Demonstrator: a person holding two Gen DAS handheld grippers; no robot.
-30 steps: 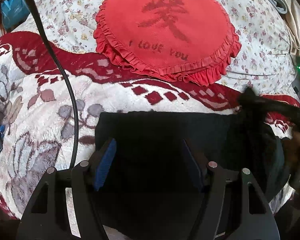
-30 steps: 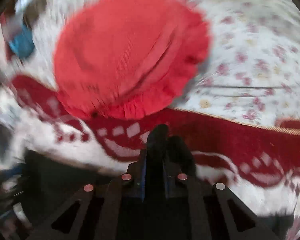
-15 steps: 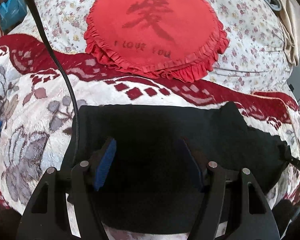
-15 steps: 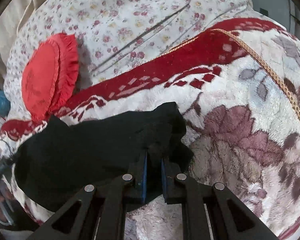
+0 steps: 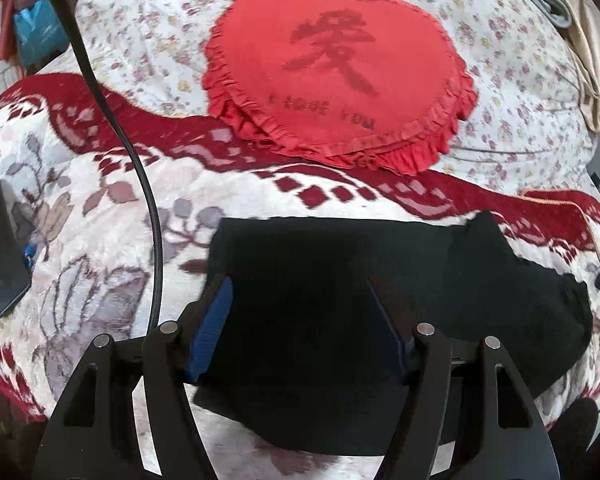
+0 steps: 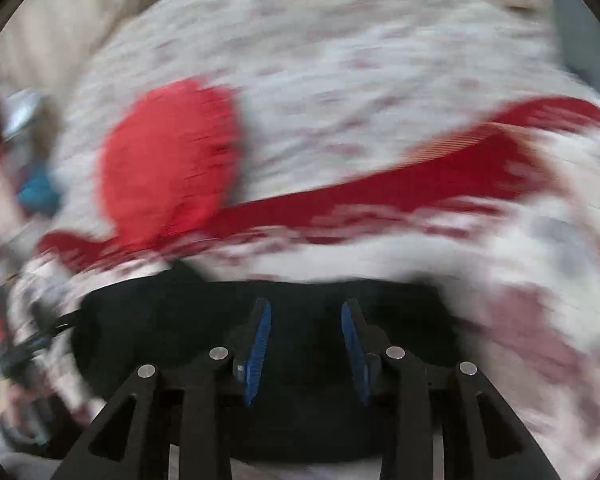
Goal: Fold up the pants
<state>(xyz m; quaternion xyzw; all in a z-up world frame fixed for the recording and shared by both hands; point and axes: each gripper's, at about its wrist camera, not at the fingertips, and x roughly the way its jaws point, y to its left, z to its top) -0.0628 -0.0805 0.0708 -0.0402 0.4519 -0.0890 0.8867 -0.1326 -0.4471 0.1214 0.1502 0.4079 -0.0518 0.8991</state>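
The black pants (image 5: pixel 440 280) lie spread across the patterned blanket (image 5: pixel 80 220), their far edge straight and a peak of fabric sticking up at the right. My left gripper (image 5: pixel 299 280) hovers over their left part, open, its blue pads wide apart and clear of the cloth. The right wrist view is blurred by motion. There my right gripper (image 6: pixel 306 303) is over the pants (image 6: pixel 160 320); its jaws are opening, with a clear gap between the blue pads and only flat black fabric below them.
A red heart-shaped cushion (image 5: pixel 340 68) rests on the floral sheet (image 5: pixel 520 100) beyond the pants. A black cable (image 5: pixel 140 168) runs down the left side. A dark flat device (image 5: pixel 0 248) lies at the left edge, and a blue bag (image 5: pixel 36 32) sits far left.
My right gripper, shut on a pants edge before, pulled it out to the right and now has its jaws parted. The pants lie wider across the blanket. My left gripper stays open.
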